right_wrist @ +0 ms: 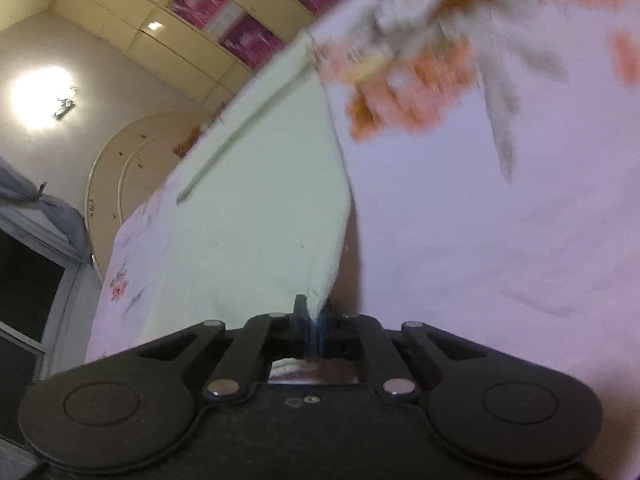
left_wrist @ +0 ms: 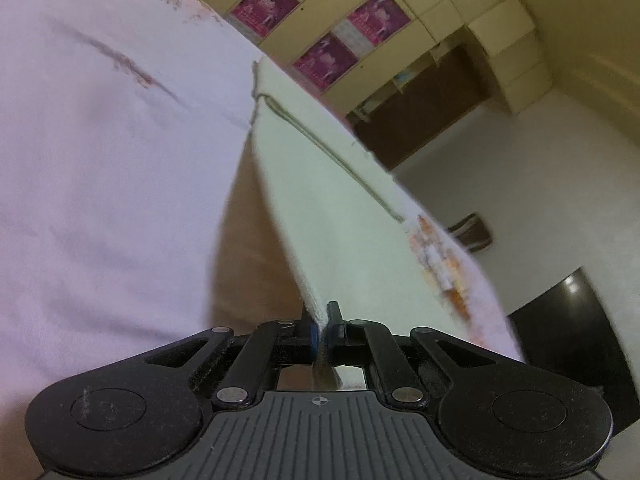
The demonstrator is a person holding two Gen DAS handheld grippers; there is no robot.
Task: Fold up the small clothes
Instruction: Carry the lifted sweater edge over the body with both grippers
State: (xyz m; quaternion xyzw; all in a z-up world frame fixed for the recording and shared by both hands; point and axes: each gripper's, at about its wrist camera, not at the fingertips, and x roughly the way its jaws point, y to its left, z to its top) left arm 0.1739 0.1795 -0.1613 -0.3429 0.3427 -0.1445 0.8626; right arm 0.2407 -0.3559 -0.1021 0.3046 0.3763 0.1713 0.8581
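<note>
A pale mint-green small garment (left_wrist: 320, 208) with a dark seam line lies on a pink floral sheet (left_wrist: 100, 160). My left gripper (left_wrist: 320, 326) is shut on one lifted corner of it, the cloth pinched between the blue pads. In the right wrist view the same garment (right_wrist: 260, 200) stretches away from me. My right gripper (right_wrist: 314, 320) is shut on another lifted corner of it. A shadowed gap shows under the raised edge in both views. The views are motion-blurred.
The pink sheet (right_wrist: 480, 240) with orange flower prints covers the bed. Beyond the bed's edge are a white wall (left_wrist: 520, 184), a cream cabinet with magenta panels (left_wrist: 352, 20), a dark door (left_wrist: 568, 320), a bright lamp (right_wrist: 40, 96) and a dark window (right_wrist: 28, 280).
</note>
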